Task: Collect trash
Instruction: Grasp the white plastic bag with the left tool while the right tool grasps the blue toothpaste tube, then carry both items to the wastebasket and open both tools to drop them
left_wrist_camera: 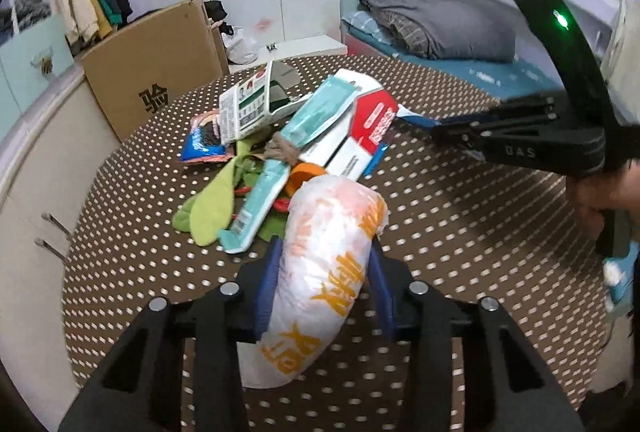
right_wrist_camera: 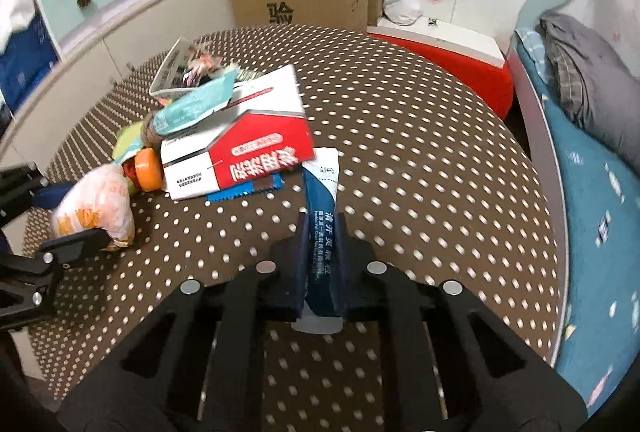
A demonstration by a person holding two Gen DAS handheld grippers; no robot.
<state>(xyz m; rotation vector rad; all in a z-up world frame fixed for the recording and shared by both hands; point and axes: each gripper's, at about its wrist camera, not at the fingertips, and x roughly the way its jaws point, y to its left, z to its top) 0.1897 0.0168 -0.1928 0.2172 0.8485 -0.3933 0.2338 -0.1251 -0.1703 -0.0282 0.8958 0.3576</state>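
Observation:
My left gripper (left_wrist_camera: 326,272) is shut on a white plastic bag with orange print (left_wrist_camera: 332,232), its blue pads pressing both sides. From the right wrist view the same bag (right_wrist_camera: 96,204) sits in the left gripper (right_wrist_camera: 68,220) at the table's left. My right gripper (right_wrist_camera: 322,232) is shut on a blue and white sachet (right_wrist_camera: 322,200) whose far end lies under a red and white box (right_wrist_camera: 240,144). The trash pile holds that box (left_wrist_camera: 368,128), teal packets (left_wrist_camera: 316,112), a white and green carton (left_wrist_camera: 248,108) and a green wrapper (left_wrist_camera: 212,208).
All of this lies on a round brown table with white dots (left_wrist_camera: 460,232). A cardboard box (left_wrist_camera: 156,72) stands behind it. A bed with a grey blanket (left_wrist_camera: 440,24) is at the right, and cream cabinets (left_wrist_camera: 36,160) are at the left.

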